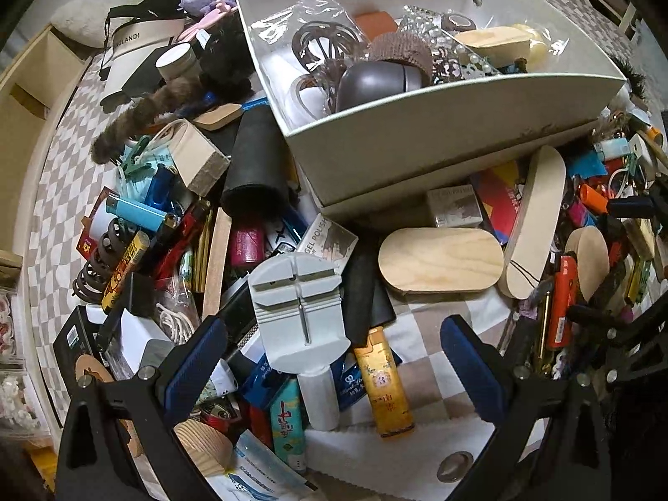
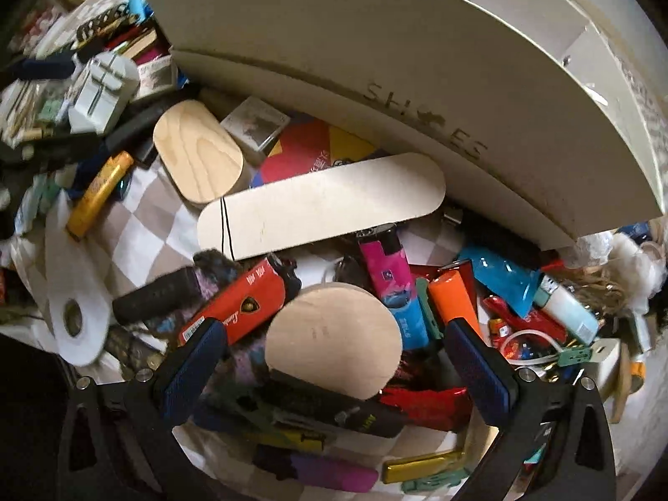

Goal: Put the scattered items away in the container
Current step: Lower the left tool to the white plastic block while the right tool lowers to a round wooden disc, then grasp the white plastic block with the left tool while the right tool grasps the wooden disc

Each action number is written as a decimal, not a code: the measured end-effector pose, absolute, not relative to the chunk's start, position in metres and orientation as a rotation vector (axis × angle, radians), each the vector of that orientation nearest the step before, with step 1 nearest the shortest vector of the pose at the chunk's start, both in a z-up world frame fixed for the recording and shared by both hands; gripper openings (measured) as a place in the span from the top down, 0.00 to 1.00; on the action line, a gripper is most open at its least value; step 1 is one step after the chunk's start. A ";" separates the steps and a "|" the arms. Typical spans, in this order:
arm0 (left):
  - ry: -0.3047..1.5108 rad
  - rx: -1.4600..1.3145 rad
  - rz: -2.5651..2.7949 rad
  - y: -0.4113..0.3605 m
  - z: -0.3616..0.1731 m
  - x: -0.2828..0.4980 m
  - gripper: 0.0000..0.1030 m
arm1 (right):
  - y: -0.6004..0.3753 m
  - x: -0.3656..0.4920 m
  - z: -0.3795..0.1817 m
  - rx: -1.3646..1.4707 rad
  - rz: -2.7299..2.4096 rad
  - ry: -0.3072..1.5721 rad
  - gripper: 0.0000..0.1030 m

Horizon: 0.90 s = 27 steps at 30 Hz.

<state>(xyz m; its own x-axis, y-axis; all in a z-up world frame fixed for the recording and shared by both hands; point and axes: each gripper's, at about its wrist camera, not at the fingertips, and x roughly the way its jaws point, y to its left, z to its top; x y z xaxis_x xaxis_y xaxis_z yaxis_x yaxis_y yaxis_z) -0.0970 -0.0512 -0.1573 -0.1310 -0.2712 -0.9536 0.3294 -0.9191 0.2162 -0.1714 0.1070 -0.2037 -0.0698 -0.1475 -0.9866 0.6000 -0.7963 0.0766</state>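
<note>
- Left gripper (image 1: 334, 359): fingers (image 1: 196, 359) spread wide, nothing held; between them lie a grey watch-link tool (image 1: 298, 313) and a yellow lighter (image 1: 386, 388) on checkered cloth (image 1: 434, 346)
- Right gripper (image 2: 334, 359): fingers (image 2: 480, 367) likewise wide apart, gripping nothing; a round wooden disc (image 2: 334, 338) sits in the gap, touching neither pad
- Just beyond the disc: red lighter (image 2: 242, 304) to its left, pink-and-blue lighter (image 2: 390, 279) and orange lighter (image 2: 453, 296) to its right, all in a loose heap
- Mid-distance, left view: oval wooden piece (image 1: 440, 259) flat on the cloth, a long wooden board (image 1: 534, 221) leaning on edge beside it; black tube (image 1: 256, 167) and light-blue lighter (image 1: 135, 213) in the left-hand pile
- Right view: same long board (image 2: 321, 204) lies across the heap, against the box base
- Far: white cardboard box (image 1: 438, 125), the container, rests on the clutter; already inside it a dark mouse (image 1: 375, 81), brown ring (image 1: 401, 52), bagged hair ties (image 1: 317, 37)
- Scattered items surround the box on its near and side edges
</note>
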 end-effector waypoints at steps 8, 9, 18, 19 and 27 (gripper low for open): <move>0.076 1.784 -2.097 -0.051 -0.163 -0.099 0.00 | 0.124 -0.172 -0.207 1.765 -1.834 0.329 0.25; 0.076 1.785 -2.097 -0.051 -0.163 -0.100 0.00 | 0.125 -0.170 -0.206 1.760 -1.836 0.342 0.27; 0.059 1.810 -2.092 -0.044 -0.168 -0.106 0.00 | 0.129 -0.154 -0.205 1.721 -1.842 0.441 0.34; 0.056 1.812 -2.091 -0.043 -0.168 -0.107 0.00 | 0.129 -0.152 -0.205 1.721 -1.842 0.447 0.34; 0.033 1.810 -2.072 -0.039 -0.173 -0.113 0.00 | 0.130 -0.133 -0.199 1.666 -1.870 0.541 0.34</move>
<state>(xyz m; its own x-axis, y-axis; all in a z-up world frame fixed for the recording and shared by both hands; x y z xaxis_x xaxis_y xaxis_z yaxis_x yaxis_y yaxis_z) -0.1126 -0.0388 -0.1727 -0.0919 -0.2708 -0.9582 0.3015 -0.9247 0.2324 -0.1333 0.1304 -0.1987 -0.0603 -0.1476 -0.9872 0.6515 -0.7551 0.0731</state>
